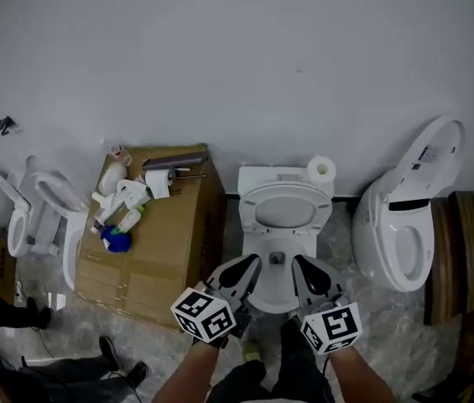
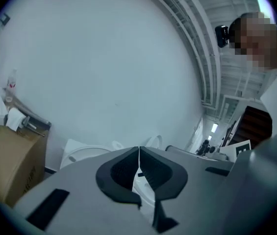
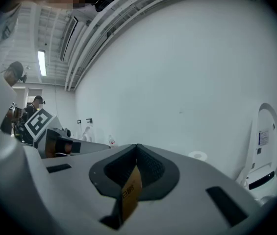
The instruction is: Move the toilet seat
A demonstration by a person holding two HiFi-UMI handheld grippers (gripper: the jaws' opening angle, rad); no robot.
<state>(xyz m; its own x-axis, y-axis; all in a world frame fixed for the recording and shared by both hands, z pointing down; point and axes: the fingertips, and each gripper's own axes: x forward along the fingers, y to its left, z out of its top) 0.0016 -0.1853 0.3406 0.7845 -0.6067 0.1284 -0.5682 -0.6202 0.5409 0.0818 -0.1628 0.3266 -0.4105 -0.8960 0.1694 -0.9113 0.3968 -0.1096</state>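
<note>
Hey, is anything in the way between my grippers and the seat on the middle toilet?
Nothing visible. The left gripper and right gripper hover shut above the bowl's front, and only open bowl lies between them and the toilet seat, raised against the tank.

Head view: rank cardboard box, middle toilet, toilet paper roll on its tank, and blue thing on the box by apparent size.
1. cardboard box
2. middle toilet
3. toilet paper roll and blue thing: look alike, no ranking.

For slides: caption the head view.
Left gripper and right gripper hover over the middle toilet, seat raised, beside a cardboard box.
</note>
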